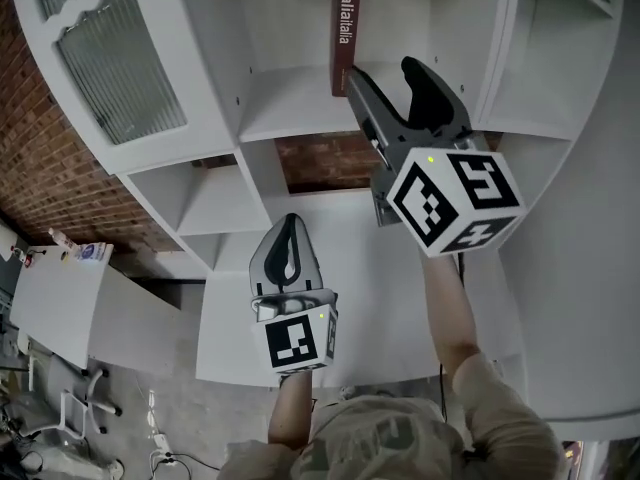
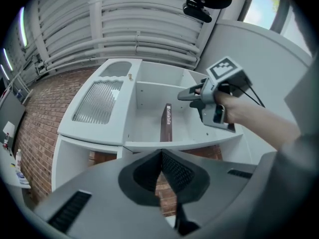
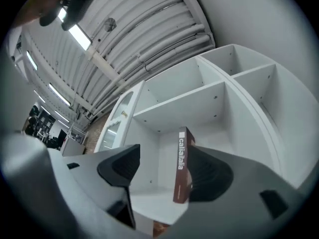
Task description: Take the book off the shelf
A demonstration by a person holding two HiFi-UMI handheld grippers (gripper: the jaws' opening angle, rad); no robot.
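A dark red book (image 1: 346, 28) with white lettering on its spine stands upright and alone in a compartment of the white shelf unit (image 1: 290, 108). My right gripper (image 1: 385, 73) is raised to that compartment with its jaws wide open. In the right gripper view the book (image 3: 182, 166) stands just ahead of the jaws, close beside the right-hand finger (image 3: 212, 176), and nothing presses on it. My left gripper (image 1: 290, 226) hangs lower, in front of the shelf's lower part, shut and empty. The left gripper view shows the book (image 2: 166, 122) and the right gripper (image 2: 192, 94) beside it.
The neighbouring shelf compartments (image 1: 200, 203) hold nothing. A cabinet door with ribbed glass (image 1: 120, 68) sits at the left of the unit. A brick wall (image 1: 50, 168) lies behind. A white desk (image 1: 60, 298) and a chair (image 1: 85, 408) stand at the far left.
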